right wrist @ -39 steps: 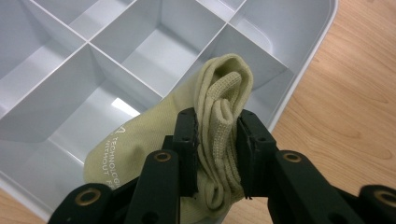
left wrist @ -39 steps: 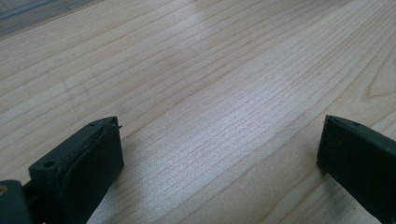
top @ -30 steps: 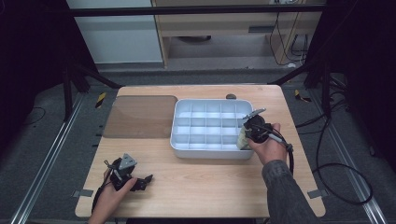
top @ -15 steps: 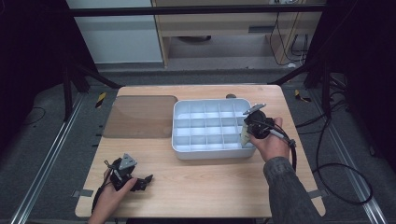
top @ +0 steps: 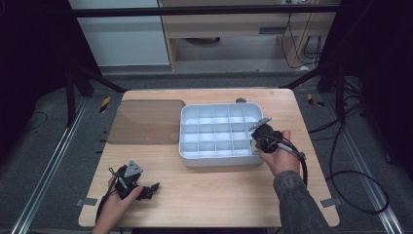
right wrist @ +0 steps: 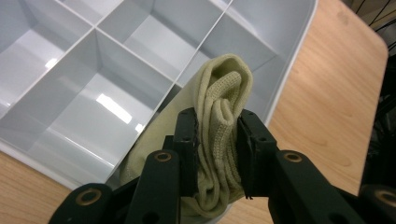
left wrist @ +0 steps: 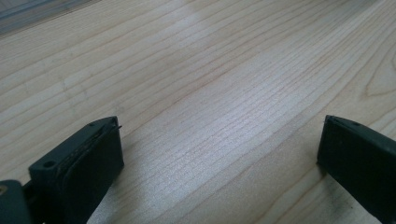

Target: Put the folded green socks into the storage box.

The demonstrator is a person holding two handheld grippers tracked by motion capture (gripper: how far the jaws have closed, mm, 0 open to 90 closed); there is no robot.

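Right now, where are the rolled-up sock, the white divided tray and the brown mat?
sock (right wrist: 219,140), right gripper view, on its knitted fold between the jaws
tray (top: 219,159), high view, on its near outer wall
mat (top: 146,122), high view, on its flat middle

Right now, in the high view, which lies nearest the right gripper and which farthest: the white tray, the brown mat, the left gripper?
From the right gripper:
1. White tray, directly beneath it.
2. Brown mat, beyond the tray's left side.
3. Left gripper, at the table's near-left corner.

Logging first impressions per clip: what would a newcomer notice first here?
The right gripper, clamped on a folded beige knit cloth over the near right corner of the white compartment tray. The left gripper rests open on the wooden table at the near left.
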